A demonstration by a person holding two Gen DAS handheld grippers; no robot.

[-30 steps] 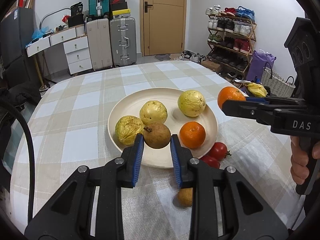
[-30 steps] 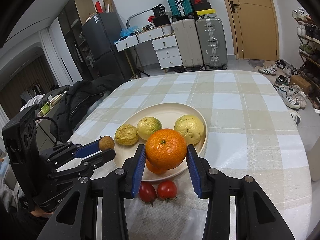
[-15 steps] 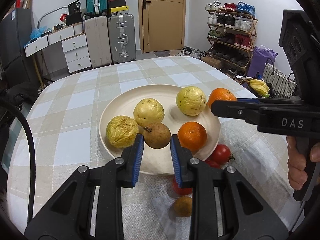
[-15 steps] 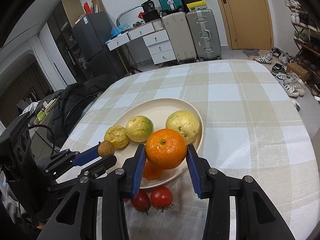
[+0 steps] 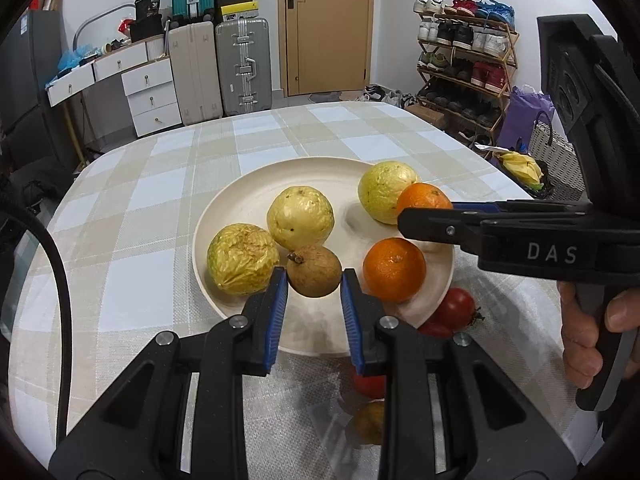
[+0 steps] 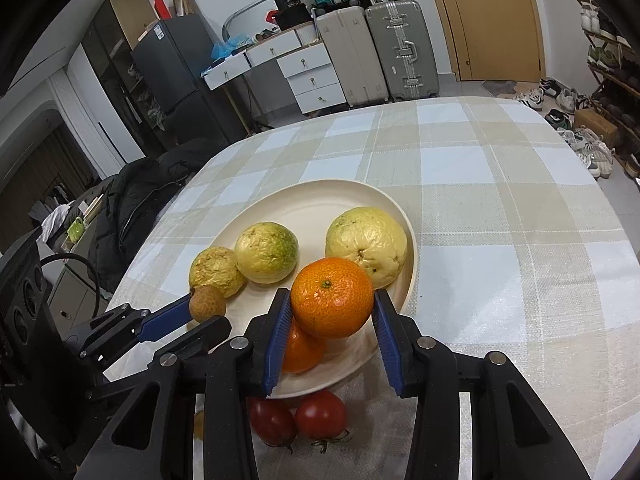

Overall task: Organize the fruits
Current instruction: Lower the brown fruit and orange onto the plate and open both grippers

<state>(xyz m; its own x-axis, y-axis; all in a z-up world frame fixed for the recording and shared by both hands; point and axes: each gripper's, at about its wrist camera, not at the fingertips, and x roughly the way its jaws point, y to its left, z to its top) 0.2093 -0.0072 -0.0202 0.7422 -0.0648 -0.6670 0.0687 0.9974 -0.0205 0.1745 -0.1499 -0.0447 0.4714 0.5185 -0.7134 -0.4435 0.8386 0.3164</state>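
Left tool pinches a brown fruit w/ both pads, held over the near part of the plate. Right tool clamps an orange above the plate's near-right rim; 2nd orange lies under it. Three yellow fruits sit just beyond the tools, tomatoes on the table below them.

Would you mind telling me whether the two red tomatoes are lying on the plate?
No: in the right wrist view both tomatoes lie on the checked tablecloth, just outside the near rim of the plate.
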